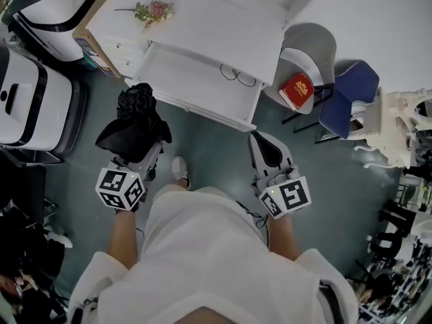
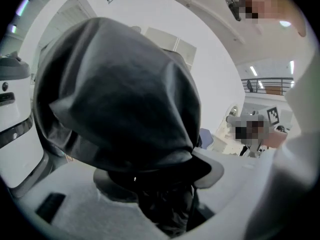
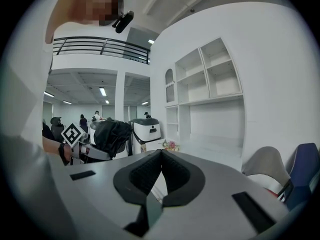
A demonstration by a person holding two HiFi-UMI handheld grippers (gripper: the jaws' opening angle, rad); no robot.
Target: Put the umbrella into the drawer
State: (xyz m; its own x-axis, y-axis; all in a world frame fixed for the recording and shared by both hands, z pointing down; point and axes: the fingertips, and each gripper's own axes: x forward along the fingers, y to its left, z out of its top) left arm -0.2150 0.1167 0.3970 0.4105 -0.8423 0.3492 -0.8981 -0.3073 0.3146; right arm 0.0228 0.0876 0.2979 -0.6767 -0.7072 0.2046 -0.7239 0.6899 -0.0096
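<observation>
A black folded umbrella (image 1: 135, 117) is bunched in my left gripper (image 1: 143, 155), which is shut on it just in front of the open white drawer (image 1: 189, 79). In the left gripper view the umbrella (image 2: 120, 99) fills most of the picture and hides the jaws of my left gripper (image 2: 150, 186). My right gripper (image 1: 258, 140) hovers to the right, near the drawer's right front corner. Its pads meet at the tip with nothing between them (image 3: 161, 153). From the right gripper view the umbrella (image 3: 111, 135) shows at the left.
A thin black cord (image 1: 237, 77) lies inside the drawer. Flowers (image 1: 154, 10) rest on the cabinet top. A grey chair (image 1: 316, 46) carries a red book (image 1: 297, 90), with a blue chair (image 1: 351, 94) beside it. White machines (image 1: 30, 93) stand at the left.
</observation>
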